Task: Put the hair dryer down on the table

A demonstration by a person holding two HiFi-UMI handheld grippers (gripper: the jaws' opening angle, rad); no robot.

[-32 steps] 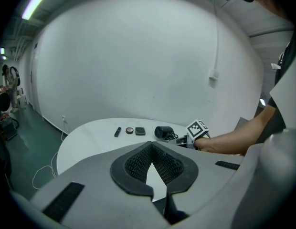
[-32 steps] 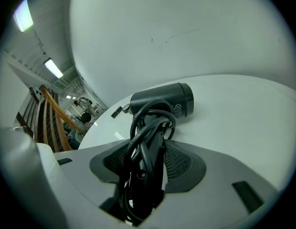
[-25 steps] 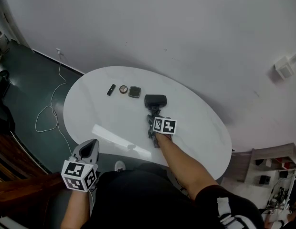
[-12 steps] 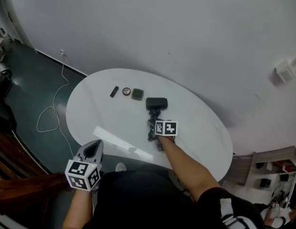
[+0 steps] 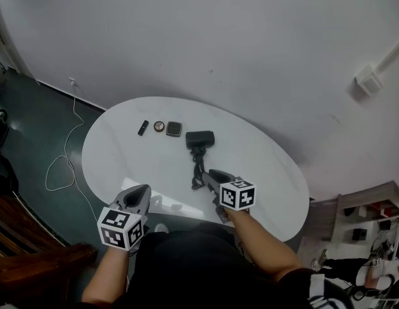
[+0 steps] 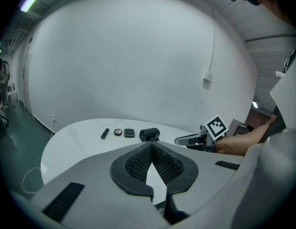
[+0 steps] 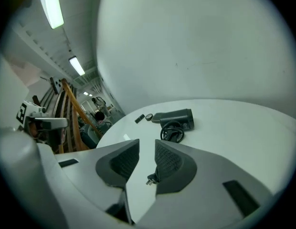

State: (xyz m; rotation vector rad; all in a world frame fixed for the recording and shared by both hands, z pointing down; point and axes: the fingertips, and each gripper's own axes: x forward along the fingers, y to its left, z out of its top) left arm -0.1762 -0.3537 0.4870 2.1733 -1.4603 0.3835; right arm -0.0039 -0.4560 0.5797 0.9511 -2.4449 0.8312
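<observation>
The black hair dryer (image 5: 199, 138) lies on its side on the white oval table (image 5: 270, 172), free of both grippers. Its cord (image 5: 197, 169) trails toward me in a loose coil. In the right gripper view the hair dryer (image 7: 176, 118) and its coiled cord (image 7: 173, 133) lie ahead of the jaws, with the plug (image 7: 150, 179) on the table low in the gap. My right gripper (image 5: 215, 176) hangs over the near table edge, jaws closing with a gap and pressing on nothing. At the near left edge my left gripper (image 5: 140, 195) is shut and empty.
A small black stick (image 5: 143, 127), a round compact (image 5: 159, 127) and a dark square case (image 5: 174, 129) lie in a row left of the dryer. A white cable (image 5: 61, 153) runs over the dark floor at left. Shelves (image 5: 367, 217) stand at right.
My right gripper has drawn back from the hair dryer toward me, leaving it on the table. My left gripper has come up to the near table edge.
</observation>
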